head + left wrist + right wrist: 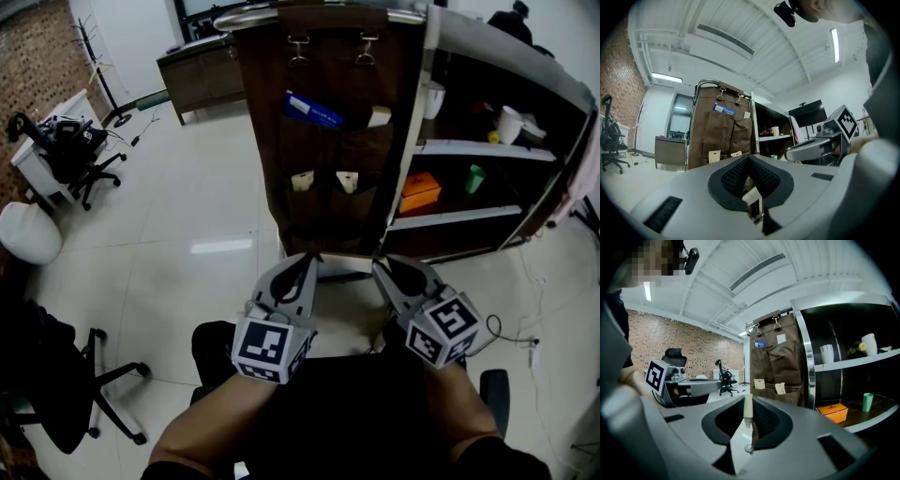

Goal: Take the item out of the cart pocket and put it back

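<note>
1. My left claw (307,261) is clenched, its two jaws meeting tip to tip with nothing between them. It points level at the cart (413,141).
2. My right claw (382,267) sits just beside it, well short of the cart, and is clenched too. A pale strip shows in the seam at its tip in the right gripper view. I cannot tell what that strip is.
3. The brown hanging organizer (323,169) is clipped to the cart's top rail and faces me.
4. A blue packet (314,110) sticks out of the organizer's upper left pocket, tilted, with neither claw touching it.
5. A white card (379,115) stands in the upper right pocket.
6. Two pale tags (302,181) (348,181) poke out of the lower pockets, side by side.
7. On the cart's shelves to the right are an orange box (421,191) and a green cup (475,178), on the same shelf but apart.
8. An office chair (80,155) stands far off to the left, by the brick wall.
</note>
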Action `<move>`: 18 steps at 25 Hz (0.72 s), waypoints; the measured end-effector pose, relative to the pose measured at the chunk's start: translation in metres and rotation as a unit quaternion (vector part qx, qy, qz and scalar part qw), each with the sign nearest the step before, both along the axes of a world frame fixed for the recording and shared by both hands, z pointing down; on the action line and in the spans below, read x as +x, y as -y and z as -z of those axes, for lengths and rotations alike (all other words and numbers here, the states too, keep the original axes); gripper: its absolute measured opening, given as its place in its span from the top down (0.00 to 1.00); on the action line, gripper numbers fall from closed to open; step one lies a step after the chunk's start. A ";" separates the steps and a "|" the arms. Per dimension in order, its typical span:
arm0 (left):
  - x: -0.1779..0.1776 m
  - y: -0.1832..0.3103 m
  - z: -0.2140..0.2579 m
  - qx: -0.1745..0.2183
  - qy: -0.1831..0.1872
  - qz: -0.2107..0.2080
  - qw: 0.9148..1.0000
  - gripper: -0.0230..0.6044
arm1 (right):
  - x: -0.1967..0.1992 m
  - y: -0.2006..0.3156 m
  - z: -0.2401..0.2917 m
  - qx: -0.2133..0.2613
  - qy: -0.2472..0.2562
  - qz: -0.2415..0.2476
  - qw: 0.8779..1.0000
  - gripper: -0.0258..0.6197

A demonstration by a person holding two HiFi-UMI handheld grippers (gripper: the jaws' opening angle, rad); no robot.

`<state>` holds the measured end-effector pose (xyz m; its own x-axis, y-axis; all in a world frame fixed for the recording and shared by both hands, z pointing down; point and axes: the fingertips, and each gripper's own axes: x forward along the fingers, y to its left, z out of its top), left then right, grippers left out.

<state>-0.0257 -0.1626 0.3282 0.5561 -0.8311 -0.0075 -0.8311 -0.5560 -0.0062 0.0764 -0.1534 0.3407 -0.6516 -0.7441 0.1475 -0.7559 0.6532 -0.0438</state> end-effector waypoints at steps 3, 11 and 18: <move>0.000 0.001 -0.001 0.002 0.001 0.000 1.000 0.96 | 0.000 0.000 0.000 0.000 0.000 0.000 1.000 0.85; -0.001 0.001 -0.001 0.003 0.003 0.000 1.000 0.96 | 0.000 -0.001 0.000 0.000 0.000 0.000 1.000 0.85; 0.000 0.000 0.000 -0.003 -0.001 0.001 1.000 0.96 | 0.003 0.002 0.009 0.007 0.007 -0.001 1.000 0.85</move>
<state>-0.0262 -0.1624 0.3283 0.5549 -0.8319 -0.0030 -0.8319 -0.5549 -0.0019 0.0796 -0.1552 0.3315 -0.6515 -0.7479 0.1273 -0.7570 0.6518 -0.0447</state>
